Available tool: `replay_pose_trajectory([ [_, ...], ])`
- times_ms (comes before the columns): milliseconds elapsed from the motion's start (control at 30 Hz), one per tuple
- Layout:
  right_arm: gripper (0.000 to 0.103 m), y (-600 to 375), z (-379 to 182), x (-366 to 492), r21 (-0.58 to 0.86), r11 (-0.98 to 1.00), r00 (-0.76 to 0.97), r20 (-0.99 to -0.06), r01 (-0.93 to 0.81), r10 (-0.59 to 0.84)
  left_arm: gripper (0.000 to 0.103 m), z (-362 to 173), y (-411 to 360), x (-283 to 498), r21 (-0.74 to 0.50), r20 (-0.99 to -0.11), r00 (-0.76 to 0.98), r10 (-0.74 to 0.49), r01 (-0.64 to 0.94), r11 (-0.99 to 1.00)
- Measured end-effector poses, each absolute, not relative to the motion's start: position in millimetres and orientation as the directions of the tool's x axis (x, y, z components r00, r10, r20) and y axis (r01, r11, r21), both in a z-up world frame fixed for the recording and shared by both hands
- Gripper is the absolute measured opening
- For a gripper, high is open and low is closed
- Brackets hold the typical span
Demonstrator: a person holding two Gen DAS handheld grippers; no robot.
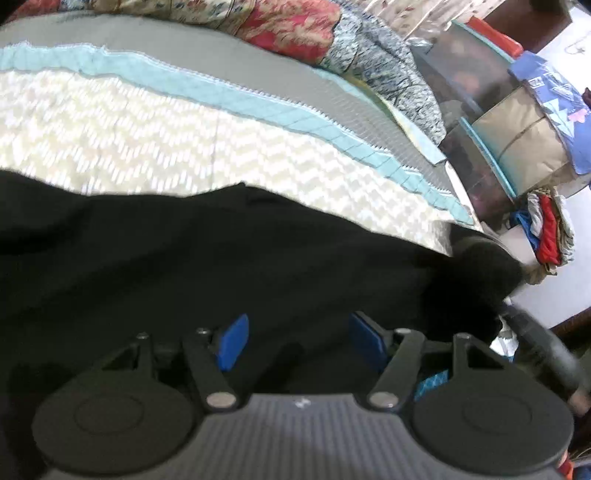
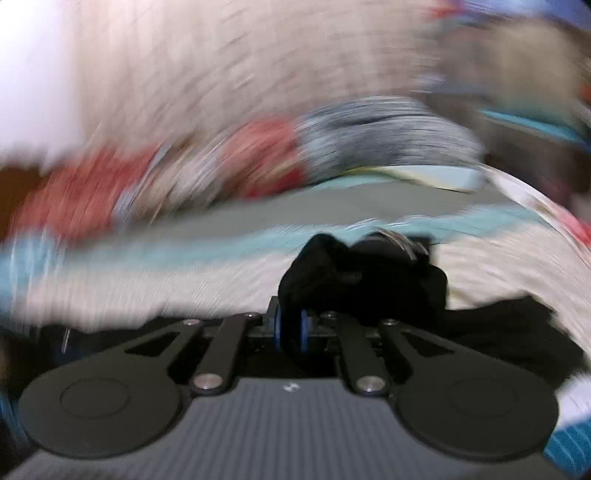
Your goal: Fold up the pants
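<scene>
The black pants (image 1: 184, 258) lie spread over a cream zigzag blanket (image 1: 166, 129) on the bed and fill the lower half of the left wrist view. My left gripper (image 1: 298, 325) hovers just above them, open, its blue pads (image 1: 232, 339) wide apart with nothing pinched. At the right edge the cloth rises into a dark bunch (image 1: 480, 266). The right wrist view is heavily motion-blurred. There my right gripper (image 2: 291, 321) is shut on a bunched fold of the pants (image 2: 354, 273), held up in front of the camera, while more black cloth (image 2: 517, 325) trails off to the right.
A teal-trimmed grey sheet (image 1: 258, 85) and a floral quilt (image 1: 288, 26) lie along the far side of the bed. Beside the bed on the right stand clear storage boxes (image 1: 472, 74), a beige bag (image 1: 528, 136) and a stack of folded clothes (image 1: 546, 229).
</scene>
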State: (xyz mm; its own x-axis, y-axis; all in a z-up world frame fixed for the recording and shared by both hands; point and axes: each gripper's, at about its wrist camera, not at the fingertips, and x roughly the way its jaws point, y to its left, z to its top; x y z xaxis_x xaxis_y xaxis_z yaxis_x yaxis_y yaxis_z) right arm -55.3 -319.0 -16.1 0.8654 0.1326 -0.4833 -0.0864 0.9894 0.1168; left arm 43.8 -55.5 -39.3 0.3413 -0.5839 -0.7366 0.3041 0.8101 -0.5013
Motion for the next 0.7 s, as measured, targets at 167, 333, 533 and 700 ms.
replay_pose_trajectory([
  [167, 0.012, -273.0, -54.2, -29.0, 0.010, 0.993, 0.807, -0.582, -0.117, 0.101, 0.063, -47.7, -57.7, 41.5, -0.496, -0.753, 0.306, -0.582, 0.317, 0.808],
  [333, 0.012, -359.3, -22.5, -36.1, 0.204, 0.974, 0.875, -0.485, 0.095, 0.016, 0.063, -48.0, -55.8, 43.3, -0.497, -0.754, 0.305, -0.582, 0.315, 0.808],
  [533, 0.012, -507.7, -15.3, -117.5, 0.581, 0.675, 0.883, -0.390, 0.455, -0.260, 0.064, -58.8, -64.9, 42.0, -0.510, -0.767, 0.267, -0.584, 0.300, 0.806],
  [700, 0.012, -578.9, -69.2, -155.9, 0.656, 0.420, 0.778, -0.553, 0.627, -0.297, 0.064, -60.7, -81.8, 38.2, -0.491, -0.781, 0.243, -0.575, 0.330, 0.806],
])
